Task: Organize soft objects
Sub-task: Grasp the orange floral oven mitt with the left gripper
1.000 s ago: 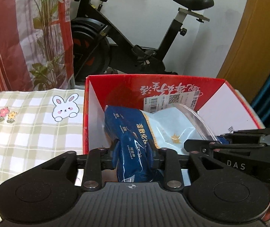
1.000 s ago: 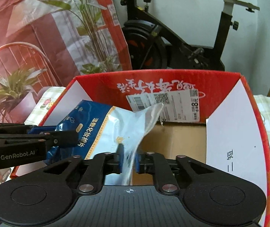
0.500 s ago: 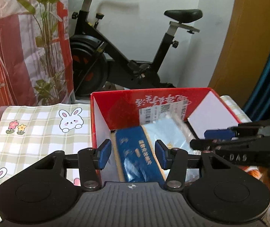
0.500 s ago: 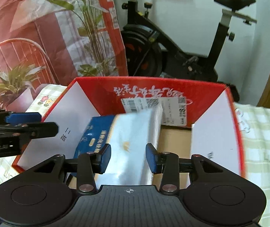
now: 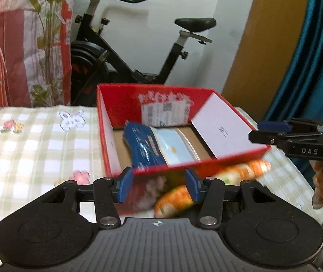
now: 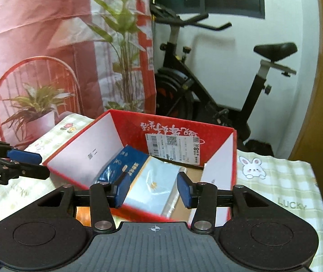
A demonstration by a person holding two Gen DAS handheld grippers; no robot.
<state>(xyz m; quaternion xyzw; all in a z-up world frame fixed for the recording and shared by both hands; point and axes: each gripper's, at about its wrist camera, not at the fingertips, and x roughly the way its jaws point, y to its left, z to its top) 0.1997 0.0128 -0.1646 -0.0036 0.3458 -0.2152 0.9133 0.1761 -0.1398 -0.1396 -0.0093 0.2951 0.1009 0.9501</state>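
Observation:
A blue and pale soft pack (image 5: 159,144) lies flat inside the red cardboard box (image 5: 125,99). It also shows in the right wrist view (image 6: 147,176), in the same box (image 6: 175,127). My left gripper (image 5: 159,187) is open and empty, just short of the box's near wall. My right gripper (image 6: 153,190) is open and empty, above the box's near edge. Blurred orange and green soft objects (image 5: 177,199) lie on the table in front of the box, below my left gripper. The right gripper shows at the right of the left wrist view (image 5: 272,133).
A checked cloth with bunnies (image 5: 37,140) covers the table. An exercise bike (image 5: 125,54) stands behind it. A red patterned curtain (image 6: 37,45) hangs at the left, a blue curtain (image 5: 315,52) and a wooden door at the right.
Both grippers opened and let go of the soft pack, which now lies flat in the box. Both pulled back and up from the box.

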